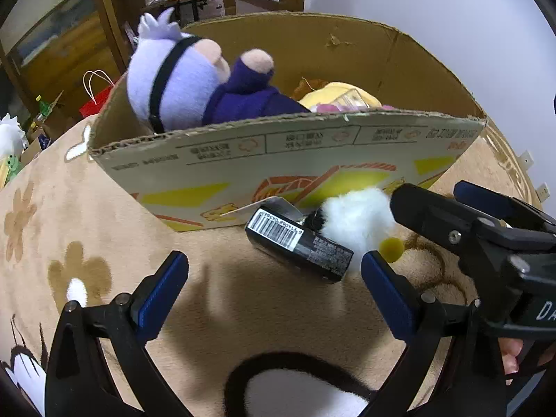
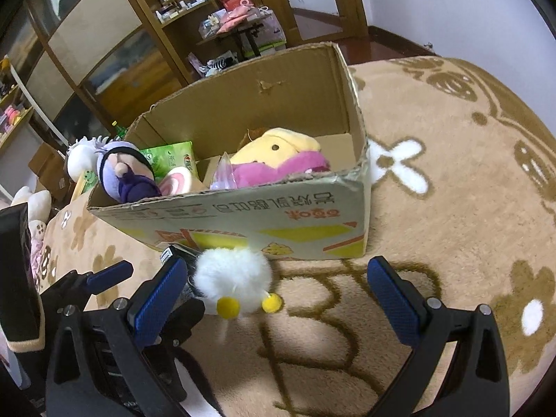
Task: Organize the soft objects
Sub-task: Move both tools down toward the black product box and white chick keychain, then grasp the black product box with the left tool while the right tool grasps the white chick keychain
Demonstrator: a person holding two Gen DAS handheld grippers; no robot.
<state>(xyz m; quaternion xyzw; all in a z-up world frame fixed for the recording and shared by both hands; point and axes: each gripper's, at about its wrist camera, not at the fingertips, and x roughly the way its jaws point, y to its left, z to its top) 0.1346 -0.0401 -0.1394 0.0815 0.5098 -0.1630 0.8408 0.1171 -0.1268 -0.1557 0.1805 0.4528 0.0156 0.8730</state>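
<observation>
Both tools gape empty; the white fluffy toy [image 2: 233,276] just ahead looks featherlight and squishy, so pinch its middle.

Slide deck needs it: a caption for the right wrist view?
Open right gripper approaches white fluffy toy lying before the cardboard box of plush toys.

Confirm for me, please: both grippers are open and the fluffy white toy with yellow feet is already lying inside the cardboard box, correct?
Not quite. The fluffy white toy is not inside the cardboard box; the right wrist view shows it on the rug in front of the box. The rest holds: the left gripper and right gripper are both open.
</observation>
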